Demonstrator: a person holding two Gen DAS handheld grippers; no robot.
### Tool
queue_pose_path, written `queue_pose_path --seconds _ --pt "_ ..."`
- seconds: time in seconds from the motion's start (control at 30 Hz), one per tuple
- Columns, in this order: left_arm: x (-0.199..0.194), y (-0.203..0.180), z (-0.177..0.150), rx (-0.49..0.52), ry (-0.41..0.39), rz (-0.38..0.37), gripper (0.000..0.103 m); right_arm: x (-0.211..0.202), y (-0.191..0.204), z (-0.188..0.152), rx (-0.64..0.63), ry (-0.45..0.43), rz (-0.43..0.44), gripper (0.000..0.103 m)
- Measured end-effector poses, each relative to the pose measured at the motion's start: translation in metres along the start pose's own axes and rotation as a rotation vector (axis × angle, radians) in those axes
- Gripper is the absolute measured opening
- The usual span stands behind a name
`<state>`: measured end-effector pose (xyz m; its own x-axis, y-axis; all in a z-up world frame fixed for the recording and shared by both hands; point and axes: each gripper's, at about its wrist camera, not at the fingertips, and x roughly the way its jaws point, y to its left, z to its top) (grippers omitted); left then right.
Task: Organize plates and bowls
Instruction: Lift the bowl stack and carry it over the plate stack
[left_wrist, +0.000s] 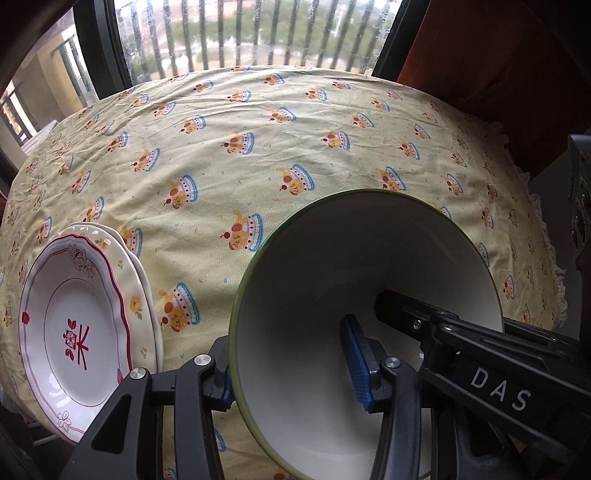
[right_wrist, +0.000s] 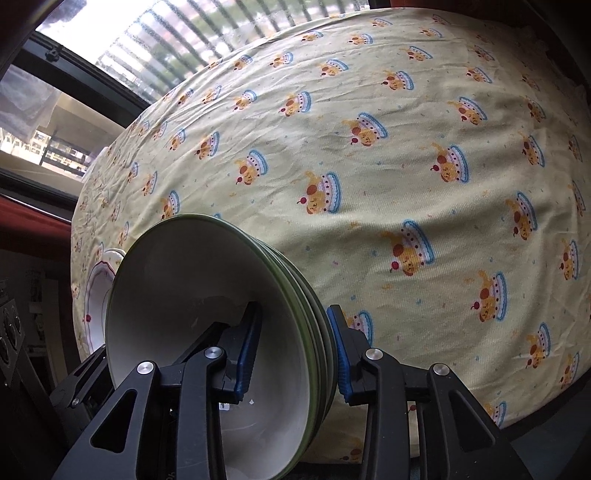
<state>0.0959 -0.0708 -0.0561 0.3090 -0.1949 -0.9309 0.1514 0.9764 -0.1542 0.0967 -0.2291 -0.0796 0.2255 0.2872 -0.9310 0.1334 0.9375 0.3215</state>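
A stack of several nested white bowls (left_wrist: 332, 258) with green rims stands on the table's near side. My left gripper (left_wrist: 288, 354) straddles the stack's left wall, one blue pad inside the top bowl and one outside, shut on it. From the right, one finger (left_wrist: 399, 306) of my other gripper reaches into the same bowl. In the right wrist view the bowls (right_wrist: 177, 280) show their stacked rims side-on, and my right gripper (right_wrist: 294, 332) is shut across those rims. Left of the bowls a red-trimmed plate (left_wrist: 74, 332) lies on a cream flowered plate (left_wrist: 142, 291).
The table wears a yellow cloth (left_wrist: 295, 129) printed with cakes, bare behind the bowls and to their right (right_wrist: 443, 166). A barred window (left_wrist: 240, 33) runs along the far edge. Something dark red (left_wrist: 498, 74) stands past the far right corner.
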Motion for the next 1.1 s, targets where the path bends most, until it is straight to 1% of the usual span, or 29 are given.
queue_pose_path --seconds 0.03,0.13,0.2,0.27,0.47,0.63,0.9,1.1 --pt "-0.005 0.001 0.000 -0.013 -0.012 0.002 0.044 -0.004 0.001 0.000 -0.006 -0.008 0.005 0.039" --pt "-0.019 -0.002 0.000 0.013 -0.042 0.041 0.043 -0.013 0.004 -0.001 -0.019 -0.004 0.025 0.039" --pt "-0.022 0.002 -0.001 0.009 -0.044 0.052 0.043 -0.016 0.006 -0.003 -0.009 -0.005 0.050 0.039" --pt "-0.025 0.008 -0.003 -0.003 -0.046 0.043 0.043 -0.018 0.012 -0.004 -0.021 -0.013 0.051 0.039" --pt "-0.038 0.030 -0.005 0.007 -0.069 0.006 0.043 -0.025 0.034 -0.013 -0.014 -0.052 0.025 0.039" --pt "-0.048 0.055 -0.008 0.024 -0.076 -0.023 0.043 -0.028 0.062 -0.023 -0.014 -0.090 -0.011 0.039" --pt "-0.063 0.097 -0.013 0.039 -0.082 -0.051 0.043 -0.025 0.106 -0.039 0.004 -0.116 -0.035 0.039" --pt "-0.073 0.130 -0.017 0.031 -0.093 -0.060 0.043 -0.018 0.141 -0.049 -0.001 -0.129 -0.046 0.039"
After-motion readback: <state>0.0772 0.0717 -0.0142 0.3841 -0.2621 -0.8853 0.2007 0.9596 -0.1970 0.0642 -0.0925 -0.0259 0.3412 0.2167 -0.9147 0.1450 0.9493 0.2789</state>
